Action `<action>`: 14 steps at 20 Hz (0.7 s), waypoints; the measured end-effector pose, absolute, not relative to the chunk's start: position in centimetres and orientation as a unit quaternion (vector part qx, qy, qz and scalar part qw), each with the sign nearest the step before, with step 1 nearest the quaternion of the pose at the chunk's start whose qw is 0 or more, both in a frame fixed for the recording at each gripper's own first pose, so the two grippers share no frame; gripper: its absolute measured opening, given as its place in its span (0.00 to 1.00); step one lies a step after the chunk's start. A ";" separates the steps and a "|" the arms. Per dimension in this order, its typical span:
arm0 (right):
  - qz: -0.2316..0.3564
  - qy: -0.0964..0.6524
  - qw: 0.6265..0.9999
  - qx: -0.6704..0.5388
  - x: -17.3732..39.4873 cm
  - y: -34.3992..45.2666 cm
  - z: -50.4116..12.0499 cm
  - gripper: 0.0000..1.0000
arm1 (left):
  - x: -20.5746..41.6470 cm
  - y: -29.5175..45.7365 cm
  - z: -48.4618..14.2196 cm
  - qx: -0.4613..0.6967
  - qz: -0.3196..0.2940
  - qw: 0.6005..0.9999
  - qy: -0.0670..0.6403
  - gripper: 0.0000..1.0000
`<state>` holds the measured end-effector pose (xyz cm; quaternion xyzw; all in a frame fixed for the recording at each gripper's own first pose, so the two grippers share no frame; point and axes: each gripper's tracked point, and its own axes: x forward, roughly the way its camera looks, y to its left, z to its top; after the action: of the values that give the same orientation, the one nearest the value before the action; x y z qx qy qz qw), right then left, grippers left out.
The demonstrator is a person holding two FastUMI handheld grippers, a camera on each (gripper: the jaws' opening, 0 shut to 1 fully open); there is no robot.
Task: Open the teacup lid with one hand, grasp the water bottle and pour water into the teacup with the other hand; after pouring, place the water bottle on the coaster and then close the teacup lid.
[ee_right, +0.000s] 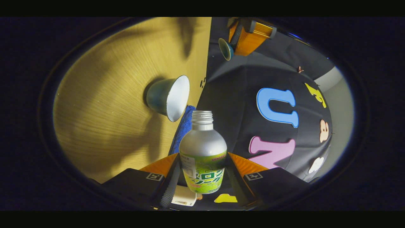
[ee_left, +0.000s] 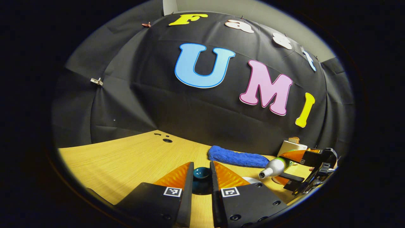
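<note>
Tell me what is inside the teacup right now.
The teacup stands uncovered on the table; its pale interior looks bare near the rim, with no water visible. The tilted angle hides the bottom. The water bottle is tipped toward it.

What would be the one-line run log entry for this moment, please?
left claw: holds teacup lid raised | right claw: grips water bottle, tipped toward teacup | teacup: uncovered | water stream: cannot tell
</note>
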<state>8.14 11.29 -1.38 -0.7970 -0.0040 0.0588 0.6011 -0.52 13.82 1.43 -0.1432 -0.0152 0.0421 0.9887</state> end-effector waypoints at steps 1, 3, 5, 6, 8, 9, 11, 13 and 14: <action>0.060 -0.007 0.592 -0.804 8.1 11.4 -1.3 0.78 | -0.6 14.0 1.5 -0.144 0.043 0.989 -0.015 0.30; 0.063 -0.009 0.581 -0.812 8.1 11.5 -1.3 0.77 | -0.7 14.0 1.4 -0.146 0.044 0.988 -0.014 0.30; 0.065 -0.009 0.576 -0.815 8.2 11.5 -1.2 0.77 | -0.7 14.1 1.6 -0.145 0.043 0.988 -0.013 0.30; 0.064 -0.008 0.573 -0.817 8.2 11.5 -1.1 0.77 | -0.7 14.0 1.6 -0.144 0.042 0.989 -0.013 0.30; 0.062 -0.009 0.567 -0.821 8.4 11.4 -0.9 0.77 | -0.7 14.0 1.7 -0.145 0.039 0.989 -0.013 0.30; 0.062 -0.011 0.565 -0.823 8.6 11.4 -0.8 0.77 | -0.7 13.9 1.8 -0.145 0.038 0.989 -0.014 0.30; 0.063 -0.013 0.559 -0.827 8.7 11.4 -0.5 0.77 | -0.7 13.9 1.9 -0.147 0.037 0.988 -0.014 0.30; 0.062 -0.016 0.549 -0.833 8.9 11.4 -0.2 0.77 | -0.7 14.0 1.7 -0.148 0.037 0.988 -0.013 0.30; 0.062 -0.017 0.544 -0.837 9.0 11.4 -0.1 0.77 | -0.7 14.0 1.6 -0.148 0.038 0.988 -0.012 0.30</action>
<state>9.01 11.39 -0.06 -0.8366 -0.0168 0.0621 0.5440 -0.67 14.02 1.61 -0.1483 -0.0116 0.0376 0.9882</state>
